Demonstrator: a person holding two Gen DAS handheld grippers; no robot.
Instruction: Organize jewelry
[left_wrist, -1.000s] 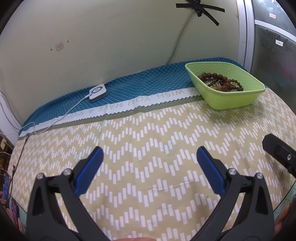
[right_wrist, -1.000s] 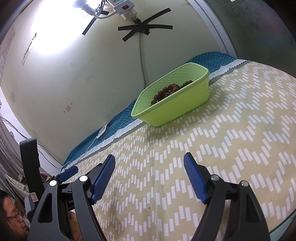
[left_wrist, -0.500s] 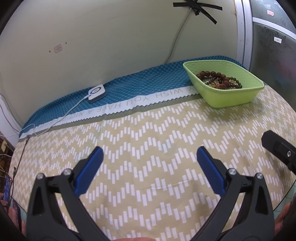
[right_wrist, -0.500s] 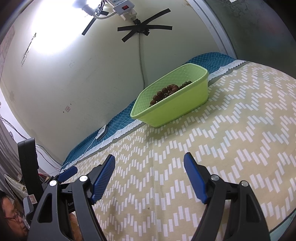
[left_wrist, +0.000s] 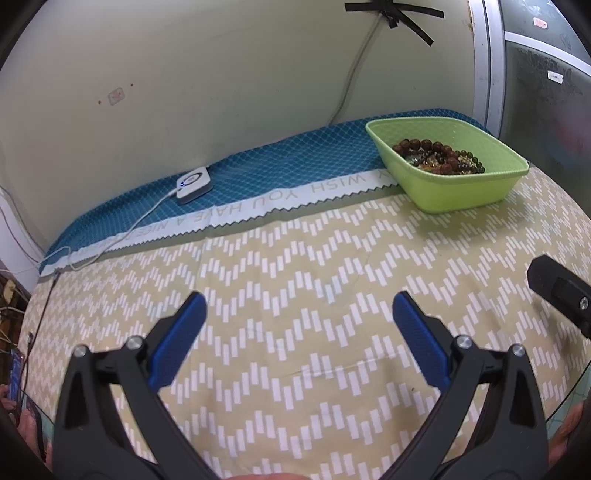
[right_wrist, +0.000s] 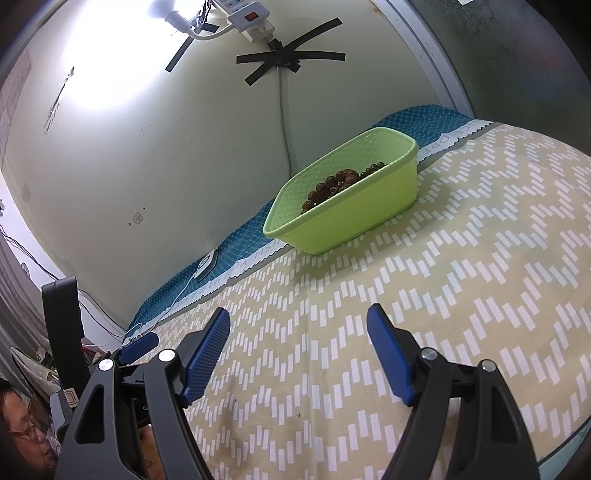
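Note:
A lime-green plastic basket (left_wrist: 465, 188) (right_wrist: 354, 218) stands at the far right of the table, against the blue strip of cloth. Inside it lie brown and dark green bead bracelets (left_wrist: 439, 155) (right_wrist: 332, 184). My left gripper (left_wrist: 299, 325) hovers over the zigzag-patterned cloth well short of the basket, open, with nothing between its blue pads. My right gripper (right_wrist: 299, 336) is likewise open and empty, facing the basket from a distance. The tip of the right gripper shows at the right edge of the left wrist view.
A small white device (left_wrist: 194, 182) with a cable lies on the blue cloth at the back left. A wall runs behind the table, with a taped cable and a power strip (right_wrist: 251, 18). A person sits at the lower left of the right wrist view.

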